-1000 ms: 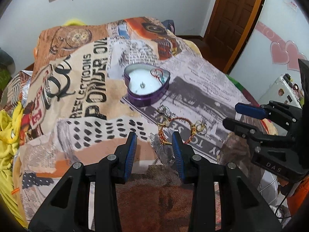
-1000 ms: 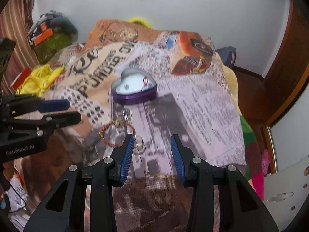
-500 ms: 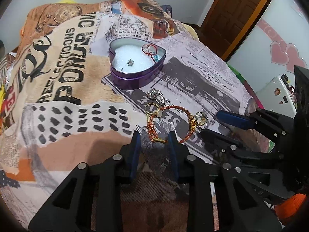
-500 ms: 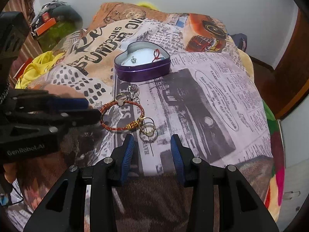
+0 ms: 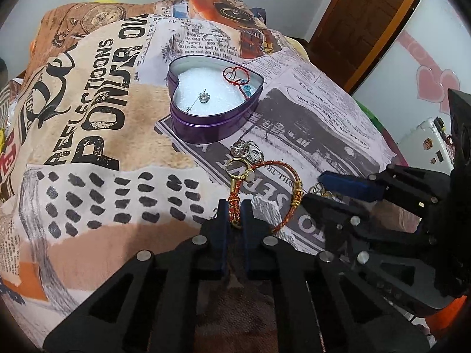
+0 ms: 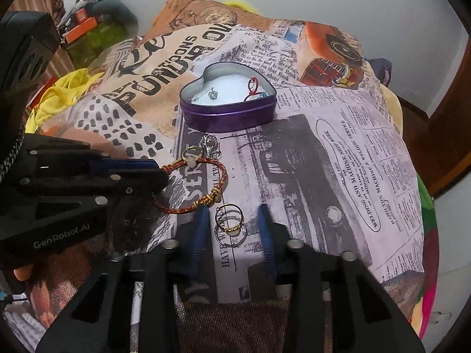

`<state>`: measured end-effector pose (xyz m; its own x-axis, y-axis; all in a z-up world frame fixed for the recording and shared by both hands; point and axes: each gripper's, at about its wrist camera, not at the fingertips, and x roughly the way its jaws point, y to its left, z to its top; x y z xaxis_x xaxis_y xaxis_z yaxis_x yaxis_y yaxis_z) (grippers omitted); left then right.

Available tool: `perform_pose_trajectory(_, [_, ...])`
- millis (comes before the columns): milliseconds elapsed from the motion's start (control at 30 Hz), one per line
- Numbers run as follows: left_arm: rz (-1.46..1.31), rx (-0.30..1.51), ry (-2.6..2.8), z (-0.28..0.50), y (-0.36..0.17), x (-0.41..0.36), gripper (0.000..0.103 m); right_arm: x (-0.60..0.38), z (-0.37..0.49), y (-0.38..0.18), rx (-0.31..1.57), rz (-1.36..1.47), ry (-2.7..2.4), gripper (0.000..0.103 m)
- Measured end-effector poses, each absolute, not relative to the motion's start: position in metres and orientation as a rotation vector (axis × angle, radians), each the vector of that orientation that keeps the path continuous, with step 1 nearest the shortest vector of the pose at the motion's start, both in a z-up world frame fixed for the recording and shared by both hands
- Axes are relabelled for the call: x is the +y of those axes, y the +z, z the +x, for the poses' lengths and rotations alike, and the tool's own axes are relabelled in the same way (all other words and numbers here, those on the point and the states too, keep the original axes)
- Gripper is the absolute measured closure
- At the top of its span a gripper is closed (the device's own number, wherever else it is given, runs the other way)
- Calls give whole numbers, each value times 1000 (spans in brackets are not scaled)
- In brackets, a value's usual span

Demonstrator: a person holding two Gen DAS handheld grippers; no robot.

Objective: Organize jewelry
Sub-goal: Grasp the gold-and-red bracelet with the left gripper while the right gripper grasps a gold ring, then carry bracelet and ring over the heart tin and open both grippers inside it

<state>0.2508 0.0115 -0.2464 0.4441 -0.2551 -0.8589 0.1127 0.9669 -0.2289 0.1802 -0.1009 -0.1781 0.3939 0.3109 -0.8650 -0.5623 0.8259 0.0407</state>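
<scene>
A purple heart-shaped tin (image 5: 206,129) (image 6: 229,117) stands on the printed bedspread; inside it lie a red cord loop (image 5: 235,73) and a small silver piece (image 5: 204,97). A red-and-gold braided bracelet (image 5: 291,194) (image 6: 206,197) lies in front of it. My left gripper (image 5: 234,214) is shut on the bracelet's near end. My right gripper (image 6: 231,220) is open, its fingers either side of two thin rings (image 6: 229,223). A gold ring (image 5: 237,169) and silver rings (image 5: 247,150) lie between bracelet and tin.
The bedspread (image 5: 88,147) covers the whole bed. Yellow cloth (image 6: 59,97) and a dark bag (image 6: 97,14) lie at the left. A wooden door (image 5: 368,14) stands at the back right. The bed edge drops off on the right (image 6: 424,235).
Both grippers moved forward and down toward the jewelry. My left gripper closed from open onto the bracelet's end. My right gripper came to straddle the two rings.
</scene>
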Motion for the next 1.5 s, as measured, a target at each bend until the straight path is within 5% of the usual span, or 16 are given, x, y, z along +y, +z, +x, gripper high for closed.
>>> perform_pose_trajectory(1500, [-93, 804, -150, 210, -151, 34, 100, -124, 163, -100, 815, -178, 496, 85])
